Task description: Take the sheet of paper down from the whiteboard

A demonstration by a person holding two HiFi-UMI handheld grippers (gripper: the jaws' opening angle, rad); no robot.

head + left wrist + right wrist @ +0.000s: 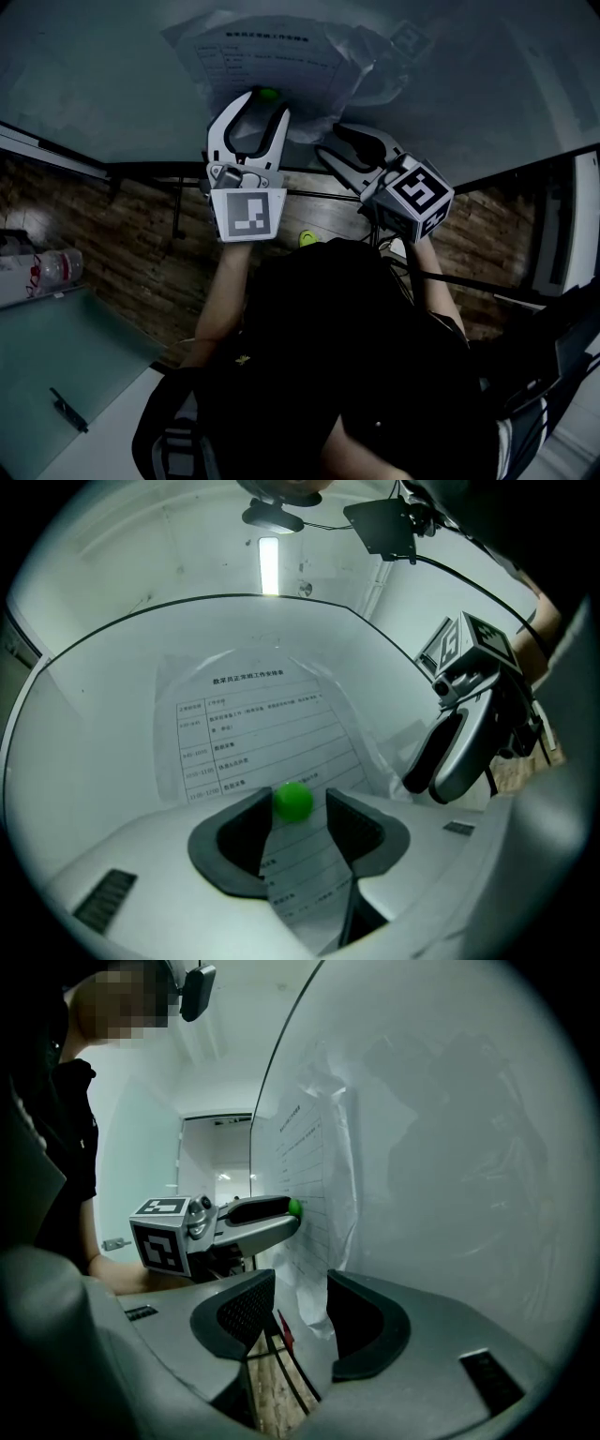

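Upright whiteboard, printed sheet of paper flat against it, green round magnet on the sheet's lower part

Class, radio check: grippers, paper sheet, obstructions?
Left gripper open, flanking round green magnet. Right gripper open at edge of white printed paper sheet. Sheet on whiteboard, magnet-pinned.

The whiteboard is looking smooth, white and a bit shiny. The sheet of paper is looking thin and matt, and it is sitting inside a clear plastic cover that is looking crinkly and glossy. The little green ball is looking smooth and shiny. The left gripper and the right gripper are showing smooth grey plastic, with black pads that are looking rough and dotted. The marker cube is looking matt. The floor is showing brown wood planks. The bottle is looking like clear plastic.
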